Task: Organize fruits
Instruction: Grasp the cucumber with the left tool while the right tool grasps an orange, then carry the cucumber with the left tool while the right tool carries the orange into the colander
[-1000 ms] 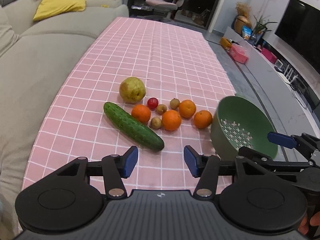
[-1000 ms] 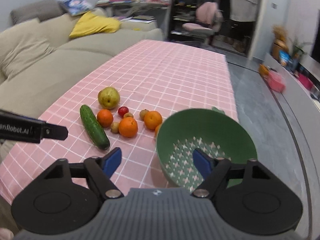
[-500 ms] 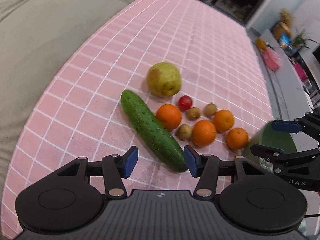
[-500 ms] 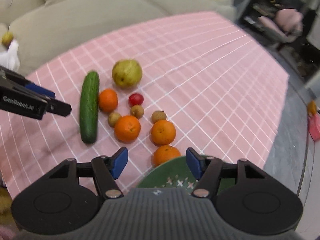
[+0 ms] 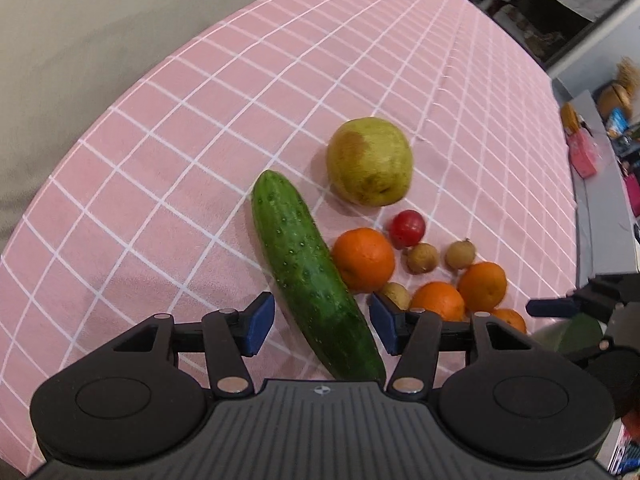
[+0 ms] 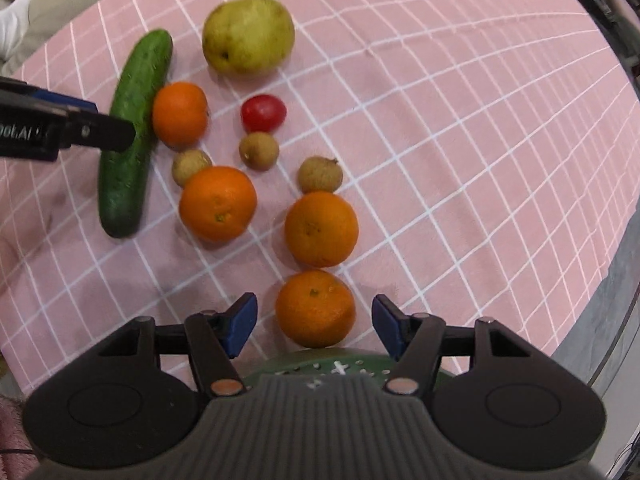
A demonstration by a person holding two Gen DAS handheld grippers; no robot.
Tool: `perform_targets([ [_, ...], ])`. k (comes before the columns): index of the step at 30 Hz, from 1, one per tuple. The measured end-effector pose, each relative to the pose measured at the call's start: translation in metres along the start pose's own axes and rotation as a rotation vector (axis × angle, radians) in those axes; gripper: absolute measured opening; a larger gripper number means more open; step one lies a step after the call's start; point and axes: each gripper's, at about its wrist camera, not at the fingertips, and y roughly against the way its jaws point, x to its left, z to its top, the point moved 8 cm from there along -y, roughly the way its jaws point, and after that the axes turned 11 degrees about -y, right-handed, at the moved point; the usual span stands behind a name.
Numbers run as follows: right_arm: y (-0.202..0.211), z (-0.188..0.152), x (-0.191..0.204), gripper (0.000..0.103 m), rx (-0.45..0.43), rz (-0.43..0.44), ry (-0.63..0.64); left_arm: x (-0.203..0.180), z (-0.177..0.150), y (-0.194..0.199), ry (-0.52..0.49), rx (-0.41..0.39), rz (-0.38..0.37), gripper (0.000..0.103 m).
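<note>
My left gripper (image 5: 322,328) is open, its blue pads on either side of the near end of a green cucumber (image 5: 310,274) lying on the pink checked cloth. My right gripper (image 6: 314,326) is open around the nearest orange (image 6: 315,308), above the rim of a green colander (image 6: 340,366). Beyond lie three more oranges (image 6: 321,228), three small brown fruits (image 6: 320,174), a red tomato (image 6: 263,112) and a yellow-green pear (image 6: 248,34). The cucumber also shows in the right wrist view (image 6: 134,128), with the left gripper's finger over it.
The pink cloth (image 5: 200,128) covers a table with a beige sofa (image 5: 80,40) along its left side. The table's right edge (image 6: 600,280) drops to a grey floor. The colander sits at the near right edge, mostly hidden under my right gripper.
Both grippers have dropped down and forward toward the fruit. The left now straddles the cucumber's near end; the right has passed over the colander and now straddles the nearest orange.
</note>
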Motion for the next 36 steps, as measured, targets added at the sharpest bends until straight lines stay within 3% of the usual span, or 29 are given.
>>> perform_targets([
  [5, -0.01, -0.001, -0.003, 0.057, 0.017, 0.032, -0.013, 0.0, 0.002, -0.012, 0.027, 0.021, -0.005, 0.064],
  [8, -0.012, -0.001, -0.005, 0.046, 0.014, 0.032, -0.013, 0.0, 0.0, -0.016, 0.027, 0.02, -0.015, 0.054],
  [10, -0.013, 0.0, -0.007, 0.045, 0.01, 0.035, -0.02, 0.0, 0.0, -0.015, 0.026, 0.021, -0.024, 0.053],
  [14, -0.017, 0.004, -0.01, 0.044, 0.001, 0.049, -0.016, 0.001, -0.002, -0.011, -0.009, 0.043, -0.032, 0.047],
  [20, -0.005, 0.0, 0.002, 0.044, 0.015, 0.11, -0.023, 0.002, -0.003, 0.001, -0.119, 0.127, 0.013, 0.041],
  [25, -0.01, 0.002, 0.012, 0.044, 0.03, 0.101, -0.024, 0.008, -0.002, -0.005, -0.094, 0.063, 0.032, 0.054],
  [28, -0.009, 0.003, 0.014, 0.044, 0.029, 0.099, -0.035, 0.012, -0.004, -0.01, -0.03, 0.041, -0.015, 0.054],
  [30, -0.009, 0.002, 0.017, 0.044, 0.03, 0.097, -0.046, 0.012, -0.004, -0.011, -0.01, 0.025, -0.044, 0.046],
  [36, -0.007, 0.005, 0.028, 0.044, -0.009, 0.083, -0.076, 0.01, -0.007, -0.006, -0.04, 0.015, -0.021, 0.043],
])
